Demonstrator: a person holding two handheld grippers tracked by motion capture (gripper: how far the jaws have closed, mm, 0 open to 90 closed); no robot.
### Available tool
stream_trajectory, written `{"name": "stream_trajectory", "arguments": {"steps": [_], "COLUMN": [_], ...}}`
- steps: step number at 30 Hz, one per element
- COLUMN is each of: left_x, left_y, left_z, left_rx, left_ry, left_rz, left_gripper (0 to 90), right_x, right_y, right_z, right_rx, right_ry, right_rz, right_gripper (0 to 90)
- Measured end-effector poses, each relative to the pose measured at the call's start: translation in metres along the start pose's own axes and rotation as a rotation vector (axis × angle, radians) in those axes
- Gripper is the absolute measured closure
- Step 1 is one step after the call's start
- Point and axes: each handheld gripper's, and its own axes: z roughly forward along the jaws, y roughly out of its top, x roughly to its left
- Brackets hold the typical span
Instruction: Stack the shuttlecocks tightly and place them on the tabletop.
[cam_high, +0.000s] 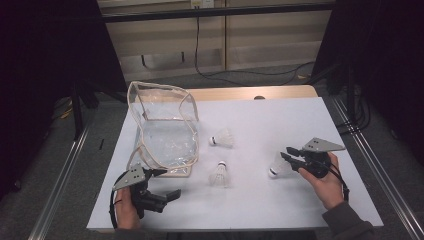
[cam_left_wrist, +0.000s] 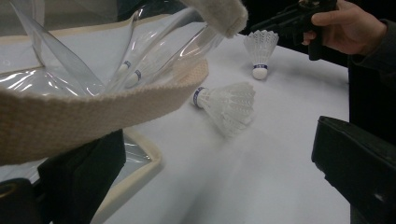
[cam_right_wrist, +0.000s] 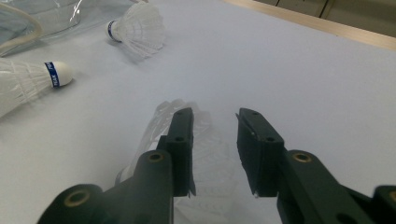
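A clear plastic bag (cam_high: 162, 125) with cream webbing trim stands open at the table's left, and at least two shuttlecocks (cam_left_wrist: 130, 72) lie inside it. Three white shuttlecocks are out on the table: one (cam_high: 221, 138) beside the bag, one (cam_high: 219, 175) nearer the front, one (cam_high: 276, 166) at the right. My right gripper (cam_high: 286, 153) hangs over that last shuttlecock (cam_right_wrist: 205, 140) with its jaws apart; the feathers lie between and under them, unpressed. My left gripper (cam_high: 165, 183) is open at the bag's front corner, and the cream rim (cam_left_wrist: 93, 112) crosses its left-hand jaw.
The white sheet (cam_high: 280, 120) covers most of the wooden table, whose edge (cam_high: 250, 92) shows at the back. Metal rails (cam_high: 372, 170) run along both sides. Between the bag and the right hand (cam_high: 327, 187) lies open surface.
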Motion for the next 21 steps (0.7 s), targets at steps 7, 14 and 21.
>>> {"name": "stream_trajectory", "arguments": {"steps": [7, 14, 21], "left_x": [0.0000, 0.0000, -0.0007], "left_y": [0.0000, 0.0000, 0.0000], "left_z": [0.0000, -0.0002, -0.0001], "left_rx": [-0.001, -0.001, -0.010], "left_ry": [0.000, 0.000, -0.002], "left_rz": [0.000, 0.001, -0.006], "left_gripper": [3.0, 3.0, 3.0], "right_x": [-0.0015, -0.0012, -0.0022], "right_y": [-0.0013, -0.0035, -0.0078], "right_z": [-0.0013, -0.0011, -0.0008], "right_rx": [0.007, 0.034, 0.039], "right_ry": [0.002, 0.030, 0.032], "right_rz": [0.007, 0.004, 0.012], "right_gripper": [73.3, 90.0, 90.0]}}
